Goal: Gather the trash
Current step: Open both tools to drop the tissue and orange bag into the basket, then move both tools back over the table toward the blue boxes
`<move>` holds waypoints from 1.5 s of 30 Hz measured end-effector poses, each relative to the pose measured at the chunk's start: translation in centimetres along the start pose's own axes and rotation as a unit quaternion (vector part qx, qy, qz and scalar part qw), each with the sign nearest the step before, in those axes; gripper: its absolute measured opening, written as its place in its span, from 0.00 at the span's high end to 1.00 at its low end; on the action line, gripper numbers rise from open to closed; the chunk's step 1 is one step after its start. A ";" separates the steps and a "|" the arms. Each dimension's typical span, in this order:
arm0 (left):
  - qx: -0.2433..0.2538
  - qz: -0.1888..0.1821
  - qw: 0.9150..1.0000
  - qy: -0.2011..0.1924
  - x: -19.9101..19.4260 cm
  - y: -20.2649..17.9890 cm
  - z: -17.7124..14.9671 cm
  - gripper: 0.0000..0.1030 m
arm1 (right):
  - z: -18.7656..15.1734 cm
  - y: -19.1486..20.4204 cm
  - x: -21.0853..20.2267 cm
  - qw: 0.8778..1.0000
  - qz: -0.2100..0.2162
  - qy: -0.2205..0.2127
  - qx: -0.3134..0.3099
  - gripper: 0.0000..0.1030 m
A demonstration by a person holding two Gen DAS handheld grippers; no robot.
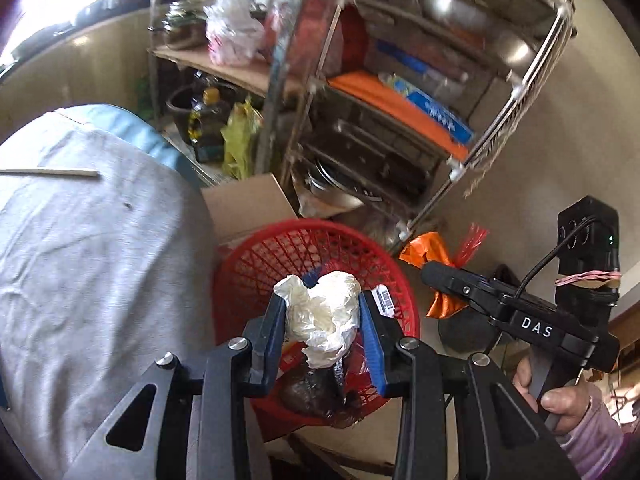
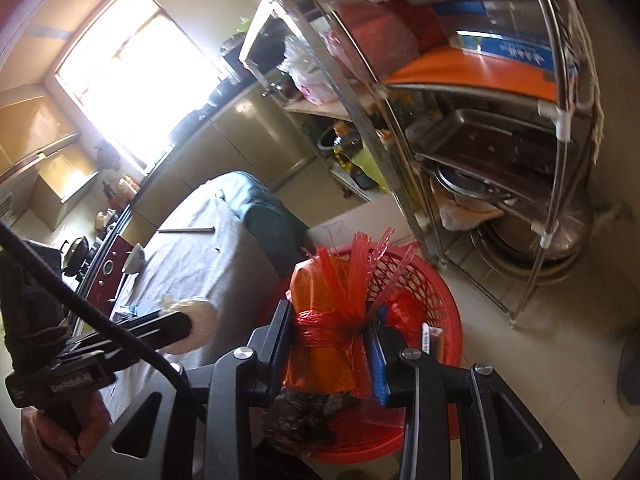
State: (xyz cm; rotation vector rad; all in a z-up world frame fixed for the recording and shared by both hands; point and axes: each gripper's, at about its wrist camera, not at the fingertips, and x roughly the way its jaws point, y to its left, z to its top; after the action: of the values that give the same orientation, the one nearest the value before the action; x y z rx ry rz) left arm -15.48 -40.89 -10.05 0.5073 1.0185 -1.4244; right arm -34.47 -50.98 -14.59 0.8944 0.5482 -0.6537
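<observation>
In the left wrist view my left gripper [image 1: 320, 304] is shut on a crumpled white plastic wrapper [image 1: 322, 316], held over the red mesh trash basket [image 1: 256, 264]. The basket holds a dark lump [image 1: 308, 396] and a barcoded scrap [image 1: 384, 300]. My right gripper [image 2: 330, 320] is shut on an orange packet bound with red plastic strips [image 2: 320, 300], also above the red basket [image 2: 440, 304]. Each gripper shows in the other's view: the right one [image 1: 432, 276] with the orange packet [image 1: 424, 248] beside the basket, the left one [image 2: 182, 322] with the white wrapper [image 2: 196, 320] at the left.
A table under a grey cloth [image 1: 92, 240] lies left of the basket, with a chopstick [image 1: 52, 173] on it. A metal rack [image 1: 400, 128] of pans, boxes and bags stands behind. A cardboard box [image 1: 244, 208] sits between the table and the basket. The floor is tiled [image 2: 520, 344].
</observation>
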 end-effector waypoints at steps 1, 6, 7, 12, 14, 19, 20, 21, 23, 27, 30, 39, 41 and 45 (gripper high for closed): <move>0.001 -0.001 1.000 0.009 0.7 -0.1 0.0 0.63 | -0.1 -0.3 0.2 1.000 -0.001 0.002 0.004 0.64; -0.013 -0.001 0.999 0.045 3.1 0.2 -0.1 0.48 | -0.2 -1.7 1.9 0.999 0.001 0.019 0.035 0.64; -0.017 0.000 0.999 0.045 3.1 0.4 -0.1 0.48 | -0.2 -1.9 2.2 0.999 0.002 0.023 0.043 0.58; -0.015 0.008 0.999 0.035 1.4 0.9 -0.7 0.44 | 0.3 -1.9 2.7 0.998 0.015 0.017 0.063 0.45; -0.006 0.019 1.000 0.024 -0.1 1.0 -1.2 0.44 | 0.5 -1.4 2.2 0.998 0.018 0.006 0.056 0.45; 0.020 0.071 0.997 -0.012 -4.6 1.6 -4.0 0.37 | 0.6 0.5 1.4 0.999 0.029 -0.002 0.036 0.45; 0.020 0.078 0.997 -0.015 -5.3 1.9 -4.5 0.37 | 0.6 1.0 1.3 0.999 0.032 0.000 0.031 0.45; 0.017 0.087 0.996 -0.021 -6.2 2.4 -5.3 0.36 | 0.5 1.6 1.3 0.999 0.035 0.002 0.024 0.45; 0.000 0.104 0.994 -0.033 -8.4 3.7 -7.3 0.35 | 0.4 3.0 1.3 0.999 0.042 0.007 0.007 0.45; -0.058 0.143 0.986 -0.057 -12.8 7.2 -11.9 0.35 | -0.3 6.5 1.7 0.998 0.060 0.020 -0.029 0.45; -0.105 0.168 0.977 -0.074 -16.0 10.0 -15.1 0.34 | -1.2 9.3 2.4 0.995 0.072 0.039 -0.054 0.45; -0.198 0.302 0.922 -0.141 -24.8 16.1 -23.0 0.34 | -6.3 19.4 3.8 0.976 0.110 0.092 -0.165 0.45; -0.210 0.335 0.907 -0.147 -25.8 16.9 -23.8 0.34 | -7.5 21.5 3.8 0.969 0.108 0.097 -0.198 0.45; -0.240 0.372 0.881 -0.166 -27.6 18.4 -25.4 0.33 | -8.7 24.1 4.1 0.961 0.104 0.112 -0.229 0.45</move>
State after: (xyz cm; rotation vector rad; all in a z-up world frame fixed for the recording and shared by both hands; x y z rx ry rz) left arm -0.61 -2.08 -5.70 0.2243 0.7331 -0.5119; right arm -15.89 -33.70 -9.18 0.5783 0.7594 -0.2158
